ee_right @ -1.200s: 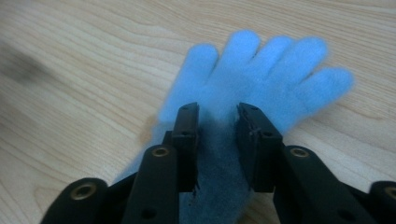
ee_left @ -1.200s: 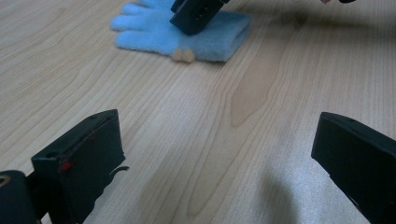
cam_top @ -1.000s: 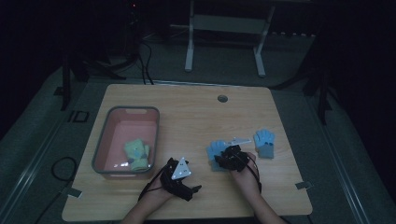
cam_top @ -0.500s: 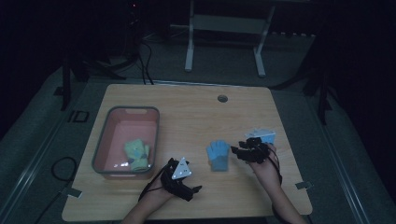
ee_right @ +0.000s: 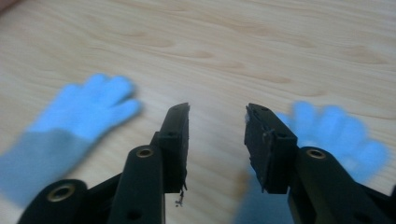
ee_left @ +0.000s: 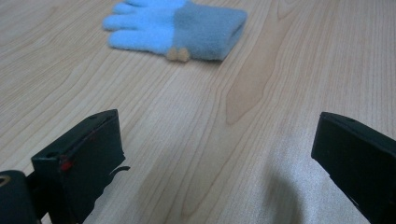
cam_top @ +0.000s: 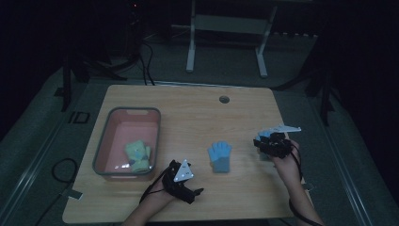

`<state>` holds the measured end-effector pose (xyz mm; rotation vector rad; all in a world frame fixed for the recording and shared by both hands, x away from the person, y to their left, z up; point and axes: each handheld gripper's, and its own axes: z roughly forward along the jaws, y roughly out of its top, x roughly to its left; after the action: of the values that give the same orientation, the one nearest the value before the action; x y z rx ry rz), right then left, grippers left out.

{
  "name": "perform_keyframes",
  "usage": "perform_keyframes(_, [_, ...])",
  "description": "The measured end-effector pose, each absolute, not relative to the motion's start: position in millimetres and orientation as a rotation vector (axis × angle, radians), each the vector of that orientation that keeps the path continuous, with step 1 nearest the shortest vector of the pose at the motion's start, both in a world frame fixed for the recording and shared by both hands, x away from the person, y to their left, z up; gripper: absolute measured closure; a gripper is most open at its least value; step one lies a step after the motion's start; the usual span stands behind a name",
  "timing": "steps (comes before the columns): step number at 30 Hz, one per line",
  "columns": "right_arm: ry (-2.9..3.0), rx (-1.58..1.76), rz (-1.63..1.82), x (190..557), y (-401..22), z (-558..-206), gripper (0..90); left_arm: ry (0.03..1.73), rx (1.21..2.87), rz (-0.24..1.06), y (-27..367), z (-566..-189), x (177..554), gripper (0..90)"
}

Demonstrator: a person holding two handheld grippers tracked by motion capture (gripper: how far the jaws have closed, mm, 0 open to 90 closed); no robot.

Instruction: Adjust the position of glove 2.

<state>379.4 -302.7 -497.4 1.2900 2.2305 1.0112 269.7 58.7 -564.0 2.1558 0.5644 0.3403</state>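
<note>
1. Two tongs work over the tabletop (cam_top: 197, 113). The right tongs (ee_right: 217, 140), at the right side, are spread with nothing between them; their jaws have just been closing a little.
2. One blue glove (ee_right: 327, 135) lies just under and right of them; its mate (cam_top: 219, 156) lies flat mid-tabletop.
3. The left tongs (ee_left: 212, 154), at the near edge, are spread wide over bare wood.
4. At the far left, a pink bin (cam_top: 106, 141) holds green gloves (cam_top: 137, 155).
</note>
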Motion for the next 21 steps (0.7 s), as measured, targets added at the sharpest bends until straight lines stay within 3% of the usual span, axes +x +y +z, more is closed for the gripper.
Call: perform_keyframes(21, [2.208, 1.412, 0.832, 412.7, -340.3, -542.5, 61.3, 0.561, 2.159, 0.335, 58.4, -564.6, 269.4, 2.6])
